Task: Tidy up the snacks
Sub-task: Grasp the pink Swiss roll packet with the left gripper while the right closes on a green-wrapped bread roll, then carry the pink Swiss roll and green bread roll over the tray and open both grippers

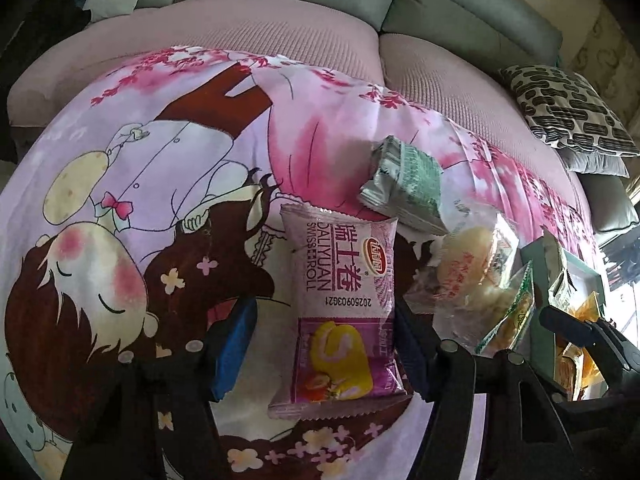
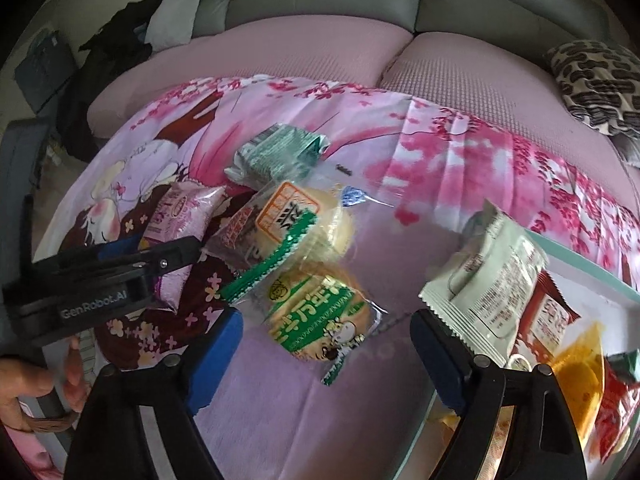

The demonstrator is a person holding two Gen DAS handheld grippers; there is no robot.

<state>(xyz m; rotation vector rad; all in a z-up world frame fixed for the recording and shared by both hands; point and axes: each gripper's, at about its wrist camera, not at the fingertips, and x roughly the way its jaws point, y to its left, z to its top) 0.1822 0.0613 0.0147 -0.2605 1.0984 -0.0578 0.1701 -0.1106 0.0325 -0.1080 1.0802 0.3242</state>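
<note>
A pink Swiss roll packet (image 1: 344, 300) lies flat on the cartoon cloth (image 1: 120, 208). My left gripper (image 1: 322, 354) straddles its near end, open. The right pad (image 1: 412, 356) sits at the packet's edge and the left pad (image 1: 232, 352) stands clear of it. In the right wrist view a round cake in a green-and-white packet (image 2: 320, 320) lies between the fingers of my right gripper (image 2: 326, 360), which is open with gaps on both sides. The left gripper (image 2: 168, 240) shows there over the pink packet (image 2: 180, 216).
A silver-green packet (image 2: 280, 152) and a clear-wrapped bun (image 2: 304, 216) lie behind the cake. A teal-rimmed tray (image 2: 600, 276) at the right holds several packets; a pale green packet (image 2: 492, 280) leans on its edge. A sofa with a patterned cushion (image 2: 592, 80) lies beyond. A hand (image 2: 36, 392) is at lower left.
</note>
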